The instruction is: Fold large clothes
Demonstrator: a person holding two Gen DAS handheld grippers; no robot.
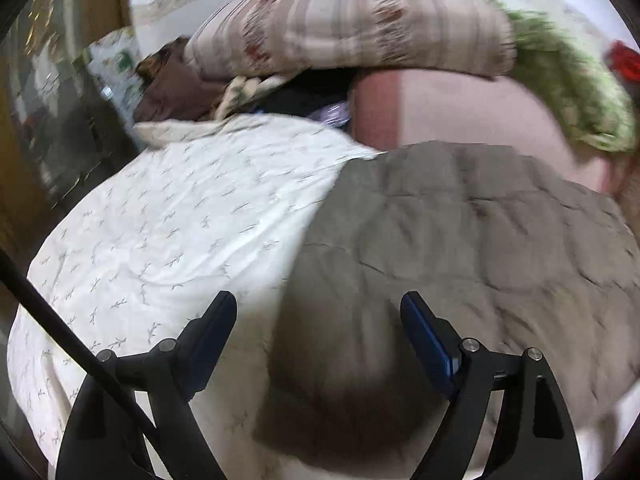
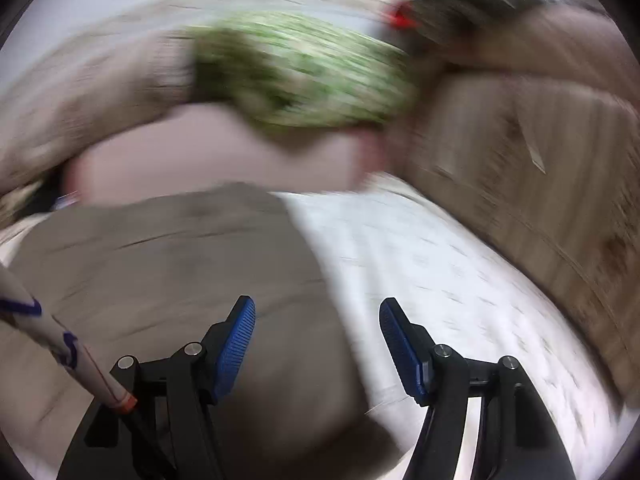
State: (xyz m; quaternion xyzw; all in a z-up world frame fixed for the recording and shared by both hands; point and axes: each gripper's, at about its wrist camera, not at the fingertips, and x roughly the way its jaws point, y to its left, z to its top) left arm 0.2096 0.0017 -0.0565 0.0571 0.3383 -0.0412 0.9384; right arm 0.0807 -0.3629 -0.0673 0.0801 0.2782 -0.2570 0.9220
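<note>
A grey-brown quilted garment (image 1: pixel 460 240) lies spread on a white bedsheet with a small twig print (image 1: pixel 160 220). In the left wrist view my left gripper (image 1: pixel 318 316) hangs open over the garment's left edge, its pads apart with nothing between them. The right wrist view is blurred. It shows the same garment (image 2: pixel 168 256) at the left and the sheet (image 2: pixel 440 264) at the right. My right gripper (image 2: pixel 318 320) stands open above the garment's right edge, with nothing between its blue pads.
A pile of bedding lies at the back: a striped quilt (image 1: pixel 352 24), a pink pillow (image 1: pixel 460 112), a green patterned cloth (image 1: pixel 572 96) and brown fabric (image 1: pixel 176 88). A striped cover (image 2: pixel 540 184) bounds the bed at the right. A dark strap (image 1: pixel 72 340) crosses the left view.
</note>
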